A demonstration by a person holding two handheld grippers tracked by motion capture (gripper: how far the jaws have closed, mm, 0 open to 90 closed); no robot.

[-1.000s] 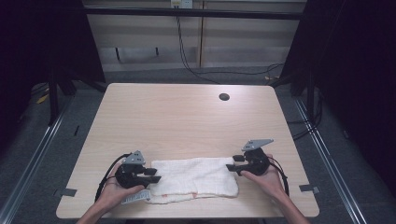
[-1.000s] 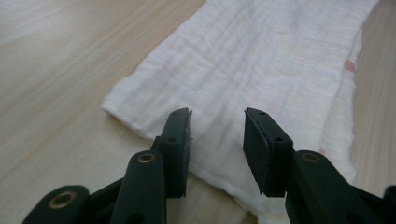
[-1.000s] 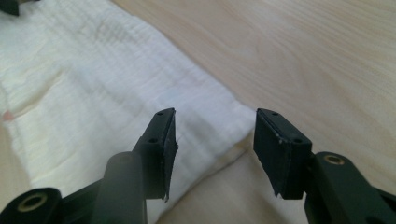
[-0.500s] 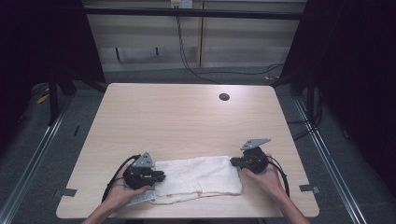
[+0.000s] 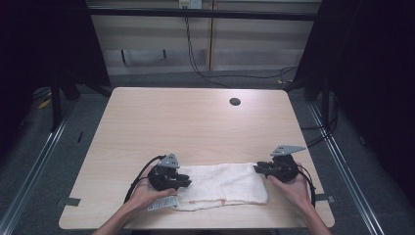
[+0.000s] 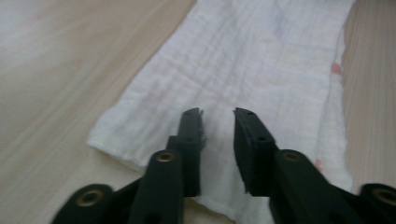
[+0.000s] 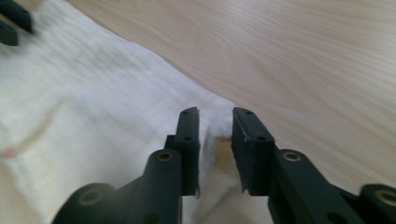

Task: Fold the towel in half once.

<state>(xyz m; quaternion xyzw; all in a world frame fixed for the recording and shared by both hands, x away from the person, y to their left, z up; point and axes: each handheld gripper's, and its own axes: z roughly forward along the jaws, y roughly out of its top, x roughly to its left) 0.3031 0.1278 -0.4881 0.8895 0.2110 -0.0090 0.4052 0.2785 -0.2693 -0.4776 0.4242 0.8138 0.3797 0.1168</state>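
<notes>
Both grippers, left [image 5: 182, 180] and right [image 5: 258, 169], sit at opposite towel [image 5: 222, 183] ends; jaws just reopened, probably released, seemingly for regripping.

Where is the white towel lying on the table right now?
In the high view the white towel lies flat near the table's front edge, stretched between the left gripper and the right gripper.

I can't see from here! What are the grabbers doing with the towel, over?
Left gripper and right gripper: jaws just reopened, a gap between the pads. White towel folded flat on table, one gripper at each end. Nothing in the way.
</notes>
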